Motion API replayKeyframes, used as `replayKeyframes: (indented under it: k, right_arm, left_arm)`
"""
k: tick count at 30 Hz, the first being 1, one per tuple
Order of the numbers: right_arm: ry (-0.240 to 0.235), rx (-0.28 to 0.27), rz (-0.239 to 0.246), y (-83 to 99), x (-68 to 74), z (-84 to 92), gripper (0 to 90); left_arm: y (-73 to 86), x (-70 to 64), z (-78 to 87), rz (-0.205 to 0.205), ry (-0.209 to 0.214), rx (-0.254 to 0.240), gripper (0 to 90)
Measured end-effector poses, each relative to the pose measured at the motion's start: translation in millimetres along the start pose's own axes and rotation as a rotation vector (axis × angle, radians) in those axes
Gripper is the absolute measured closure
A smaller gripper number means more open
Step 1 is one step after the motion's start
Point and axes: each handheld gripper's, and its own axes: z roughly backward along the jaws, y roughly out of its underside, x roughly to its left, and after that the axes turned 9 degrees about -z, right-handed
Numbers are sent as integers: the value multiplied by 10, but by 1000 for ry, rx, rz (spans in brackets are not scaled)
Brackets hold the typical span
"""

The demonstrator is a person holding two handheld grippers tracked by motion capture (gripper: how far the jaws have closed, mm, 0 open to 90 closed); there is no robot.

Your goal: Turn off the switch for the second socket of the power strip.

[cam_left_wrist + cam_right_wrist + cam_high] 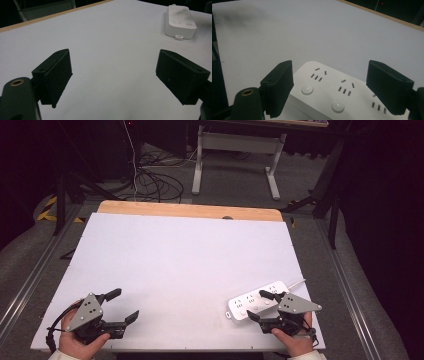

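While both grippers rest low at the near edge of the white table (185, 255): left gripper (121, 306), jaws spread, nothing between; right gripper (261, 305), jaws spread, straddling the near end of a white power strip (255, 301) lying flat, near-right.
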Motion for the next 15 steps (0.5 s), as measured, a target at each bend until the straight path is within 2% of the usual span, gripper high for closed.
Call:
replayKeyframes:
  k: [7, 15]
  right_arm:
    - [-4, -4, 1, -1, 1, 3, 228]
    - [-8, -5, 0, -5, 6, -1, 230]
  left_arm:
    - [-8, -7, 2, -16, -10, 0, 140]
    - [-9, -8, 14, -14, -16, 3, 140]
